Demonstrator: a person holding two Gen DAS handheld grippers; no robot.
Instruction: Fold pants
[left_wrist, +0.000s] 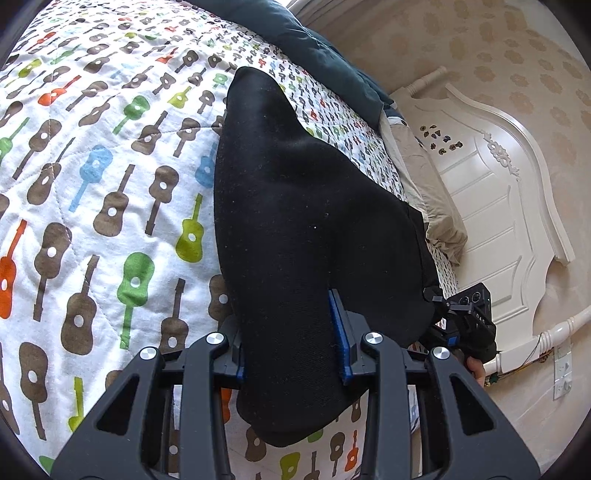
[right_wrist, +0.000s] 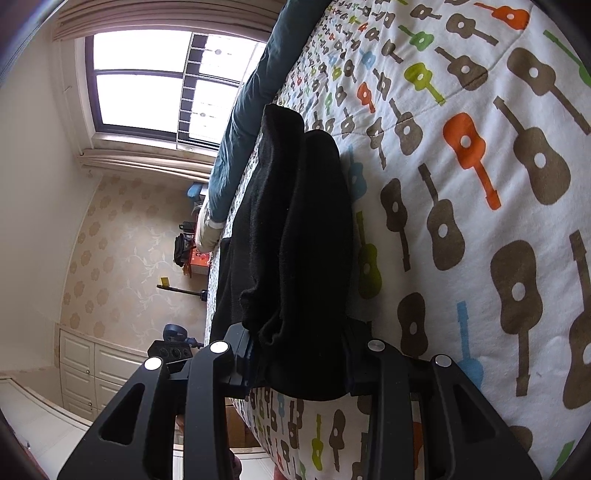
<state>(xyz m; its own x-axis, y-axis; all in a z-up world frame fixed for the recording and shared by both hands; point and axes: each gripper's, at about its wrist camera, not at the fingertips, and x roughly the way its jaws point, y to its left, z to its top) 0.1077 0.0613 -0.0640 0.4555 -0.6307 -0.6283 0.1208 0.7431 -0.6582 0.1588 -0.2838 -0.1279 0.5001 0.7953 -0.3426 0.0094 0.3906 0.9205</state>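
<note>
Soft, limp black pants (left_wrist: 295, 221) hang near the bed (left_wrist: 92, 166) edge, left gripper (left_wrist: 291, 354) and right gripper (right_wrist: 299, 365) each clamping bunched cloth.

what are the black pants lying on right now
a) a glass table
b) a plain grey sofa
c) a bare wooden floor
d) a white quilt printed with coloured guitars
d: the black pants stretch out across the white quilt printed with brown, green, blue and orange guitars, while their near end is pinched in the left gripper and the right gripper.
</note>
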